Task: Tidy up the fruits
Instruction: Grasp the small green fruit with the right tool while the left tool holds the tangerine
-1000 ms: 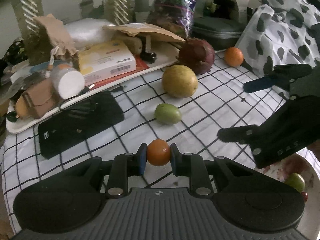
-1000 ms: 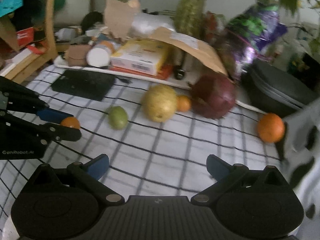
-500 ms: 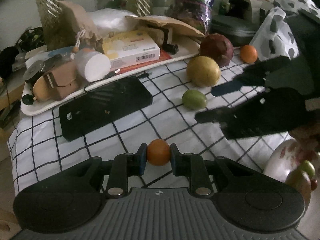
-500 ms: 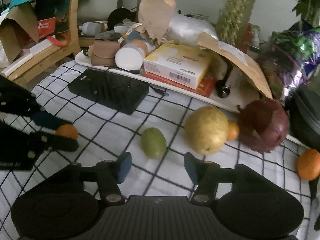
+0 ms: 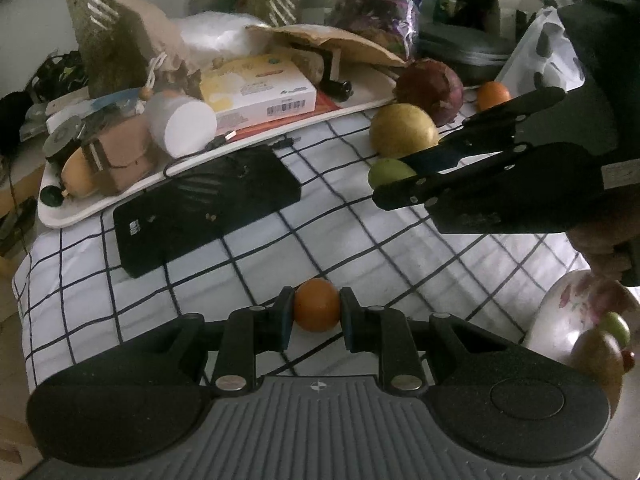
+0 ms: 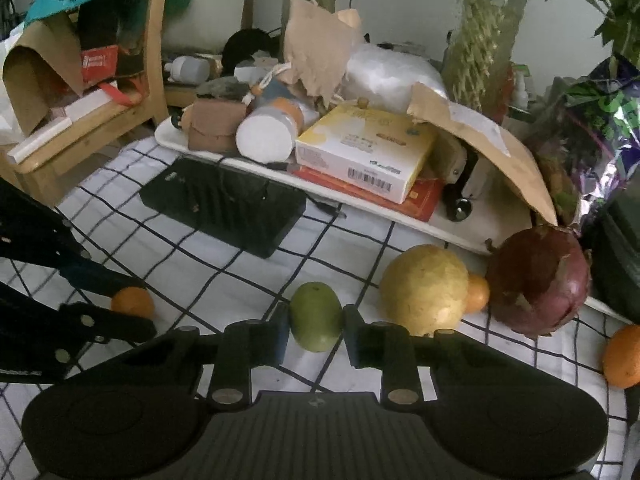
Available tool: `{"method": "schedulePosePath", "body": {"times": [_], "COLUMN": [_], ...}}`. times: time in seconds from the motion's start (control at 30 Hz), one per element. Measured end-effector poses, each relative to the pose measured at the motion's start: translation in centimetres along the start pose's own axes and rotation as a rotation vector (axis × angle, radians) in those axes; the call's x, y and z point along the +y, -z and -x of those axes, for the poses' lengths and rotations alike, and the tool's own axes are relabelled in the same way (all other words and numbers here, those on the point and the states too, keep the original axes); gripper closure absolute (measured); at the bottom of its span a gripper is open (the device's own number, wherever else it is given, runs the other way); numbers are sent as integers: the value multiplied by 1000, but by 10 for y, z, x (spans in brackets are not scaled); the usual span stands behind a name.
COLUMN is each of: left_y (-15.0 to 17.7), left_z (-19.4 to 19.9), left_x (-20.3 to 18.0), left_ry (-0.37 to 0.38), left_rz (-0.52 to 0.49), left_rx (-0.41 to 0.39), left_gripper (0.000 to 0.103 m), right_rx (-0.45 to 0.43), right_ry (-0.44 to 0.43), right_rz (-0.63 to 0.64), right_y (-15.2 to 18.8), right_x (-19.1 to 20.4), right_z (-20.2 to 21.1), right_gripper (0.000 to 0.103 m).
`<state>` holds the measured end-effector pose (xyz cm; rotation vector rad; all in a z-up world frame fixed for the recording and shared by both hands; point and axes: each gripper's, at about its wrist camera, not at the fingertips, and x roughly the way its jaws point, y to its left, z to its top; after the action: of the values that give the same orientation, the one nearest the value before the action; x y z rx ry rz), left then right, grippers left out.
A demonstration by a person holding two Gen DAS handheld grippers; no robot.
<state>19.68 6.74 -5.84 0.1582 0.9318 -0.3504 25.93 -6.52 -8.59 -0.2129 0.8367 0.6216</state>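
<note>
My left gripper (image 5: 317, 313) is shut on a small orange (image 5: 317, 310) above the checked cloth; the orange also shows in the right wrist view (image 6: 133, 302). My right gripper (image 6: 315, 326) has closed its fingers against a green fruit (image 6: 316, 316) lying on the cloth; the fruit also shows in the left wrist view (image 5: 386, 171). A large yellow fruit (image 6: 424, 289), a small orange (image 6: 476, 293) behind it, a dark red fruit (image 6: 540, 280) and another orange (image 6: 624, 354) lie to the right. A floral bowl (image 5: 576, 320) with fruit stands at the left wrist view's right edge.
A black flat device (image 6: 224, 204) lies on the checked cloth (image 6: 352, 240). Behind it a white tray (image 6: 472, 226) holds a yellow box (image 6: 364, 152), a white jar and a brown pouch. A wooden chair (image 6: 120, 120) stands far left.
My right gripper moved forward to the green fruit and closed its fingers around it. My left gripper drew back and to the left with the small orange held.
</note>
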Motion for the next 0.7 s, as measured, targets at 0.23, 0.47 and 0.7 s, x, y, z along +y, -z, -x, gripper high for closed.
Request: {"method": "schedulePosePath", "body": {"times": [0.23, 0.47, 0.7], "left_y": [-8, -11, -5], "left_z": [10, 21, 40], "left_x": [-18, -41, -62], "left_ry": [24, 43, 57], "left_rz": [-13, -12, 6], "left_rx": [-33, -60, -91], "left_gripper": [80, 80, 80], "right_rx": [-18, -42, -60], "right_ry": [5, 19, 38], "right_rz": [-33, -59, -84], "right_y": [8, 25, 46], "right_x": [-9, -8, -8], "right_z": [30, 66, 102], "right_gripper": [74, 74, 74]}}
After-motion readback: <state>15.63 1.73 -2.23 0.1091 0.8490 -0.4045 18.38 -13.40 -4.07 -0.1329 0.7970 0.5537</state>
